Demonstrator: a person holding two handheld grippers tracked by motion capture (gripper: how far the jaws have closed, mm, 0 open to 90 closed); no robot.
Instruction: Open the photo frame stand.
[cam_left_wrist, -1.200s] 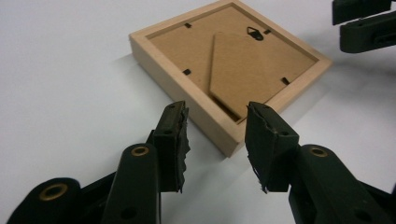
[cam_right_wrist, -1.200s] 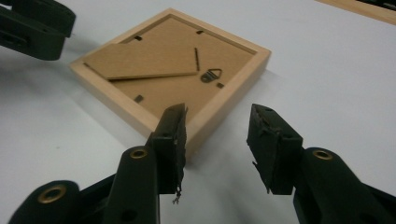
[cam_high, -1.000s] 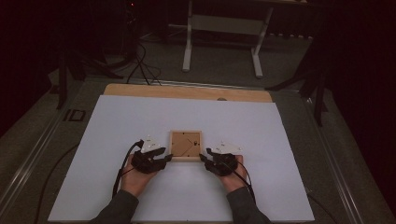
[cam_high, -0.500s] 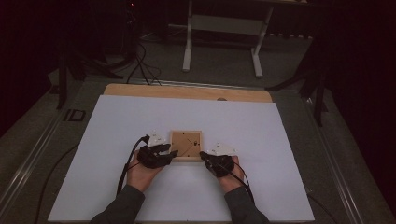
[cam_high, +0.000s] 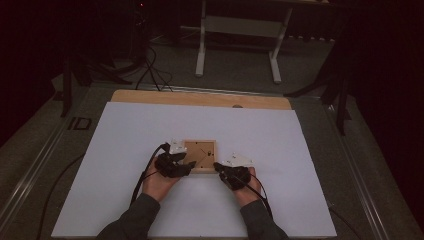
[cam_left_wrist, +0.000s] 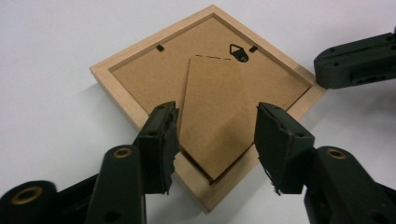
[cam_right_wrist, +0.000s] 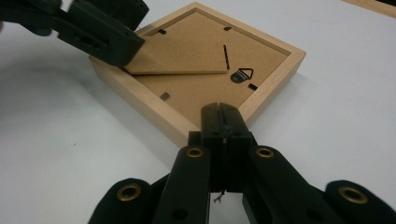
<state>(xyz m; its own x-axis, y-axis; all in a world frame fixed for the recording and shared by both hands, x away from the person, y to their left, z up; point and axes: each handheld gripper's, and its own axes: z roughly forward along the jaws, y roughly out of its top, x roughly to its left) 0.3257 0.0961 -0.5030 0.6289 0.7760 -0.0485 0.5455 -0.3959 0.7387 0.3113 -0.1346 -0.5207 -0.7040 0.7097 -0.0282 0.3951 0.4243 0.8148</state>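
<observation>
The picture frame lies face down mid-table. My left tool, released, straddles its fold-out stand at the frame's 7 o'clock corner; my right tool, clenched empty, braces the 5 o'clock corner. The stand looks barely raised; propping it remains.

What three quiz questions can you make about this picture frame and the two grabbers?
1. True or false: the wooden picture frame lies with its back facing up.
2. Which gripper has its jaws shut? A) left gripper B) right gripper
3. Fill in: the left gripper's open jaws stand on either side of the frame's cardboard ____.

Key: 1 true; 2 B, its closed tips sit against a corner of the frame; 3 stand, the fold-out flap, lifted a little off the backing board.
</observation>
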